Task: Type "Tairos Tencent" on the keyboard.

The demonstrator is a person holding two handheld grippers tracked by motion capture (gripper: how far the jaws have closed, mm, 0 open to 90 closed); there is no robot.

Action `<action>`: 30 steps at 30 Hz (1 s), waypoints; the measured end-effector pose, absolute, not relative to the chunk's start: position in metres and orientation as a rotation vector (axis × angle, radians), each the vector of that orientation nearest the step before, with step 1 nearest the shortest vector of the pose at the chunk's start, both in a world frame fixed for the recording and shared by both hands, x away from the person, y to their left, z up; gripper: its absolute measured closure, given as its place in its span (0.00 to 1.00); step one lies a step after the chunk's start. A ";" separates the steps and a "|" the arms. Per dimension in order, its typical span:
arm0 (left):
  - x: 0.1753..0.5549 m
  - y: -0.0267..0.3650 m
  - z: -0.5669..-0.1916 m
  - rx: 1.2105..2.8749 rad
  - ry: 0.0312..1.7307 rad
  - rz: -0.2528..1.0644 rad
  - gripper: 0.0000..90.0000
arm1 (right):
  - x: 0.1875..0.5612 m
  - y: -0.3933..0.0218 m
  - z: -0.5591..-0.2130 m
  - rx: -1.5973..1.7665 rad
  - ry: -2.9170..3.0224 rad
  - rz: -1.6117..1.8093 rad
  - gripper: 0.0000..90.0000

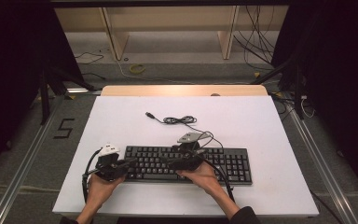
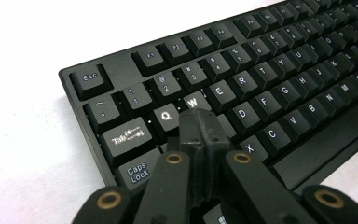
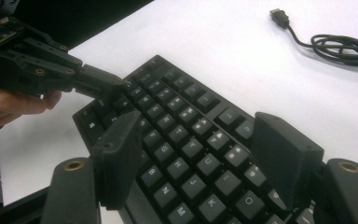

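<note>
The keyboard [image 1: 189, 164] lies on the table [image 1: 270, 140], its coiled cable [image 1: 179, 120] behind it.

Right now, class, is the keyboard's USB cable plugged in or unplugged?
Unplugged: the USB plug lies loose on the white table, its cable coiled behind the keyboard.

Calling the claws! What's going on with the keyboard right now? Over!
Left claw shut, tip on keys near W. Right claw open above the middle keys. Black keyboard flat on white table. USB cable unplugged behind it, nothing blocking.
</note>
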State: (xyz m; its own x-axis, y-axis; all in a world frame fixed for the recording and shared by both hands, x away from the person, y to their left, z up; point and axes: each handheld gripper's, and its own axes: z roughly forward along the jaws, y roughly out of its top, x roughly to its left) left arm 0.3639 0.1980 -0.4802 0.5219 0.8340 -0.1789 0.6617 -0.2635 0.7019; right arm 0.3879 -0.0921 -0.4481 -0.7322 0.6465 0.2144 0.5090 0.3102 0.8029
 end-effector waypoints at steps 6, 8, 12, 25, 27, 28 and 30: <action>0.364 0.198 -0.479 2.005 1.216 0.293 0.99 | 0.388 -0.092 -0.449 1.072 2.422 1.396 0.37; 0.363 0.199 -0.478 1.987 1.212 0.294 0.99 | 0.388 -0.092 -0.448 1.075 2.422 1.396 0.38; 0.360 0.200 -0.473 1.949 1.190 0.284 0.91 | 0.388 -0.093 -0.448 1.076 2.418 1.398 0.39; 0.349 0.196 -0.465 1.871 1.098 0.277 0.57 | 0.389 -0.092 -0.449 1.064 2.437 1.385 0.53; 0.348 0.196 -0.465 1.863 1.086 0.277 0.53 | 0.389 -0.092 -0.449 1.057 2.442 1.385 0.57; 0.348 0.197 -0.465 1.857 1.083 0.270 0.52 | 0.389 -0.092 -0.450 1.059 2.444 1.381 0.60; 0.347 0.197 -0.465 1.842 1.077 0.262 0.48 | 0.390 -0.092 -0.450 1.057 2.446 1.379 0.65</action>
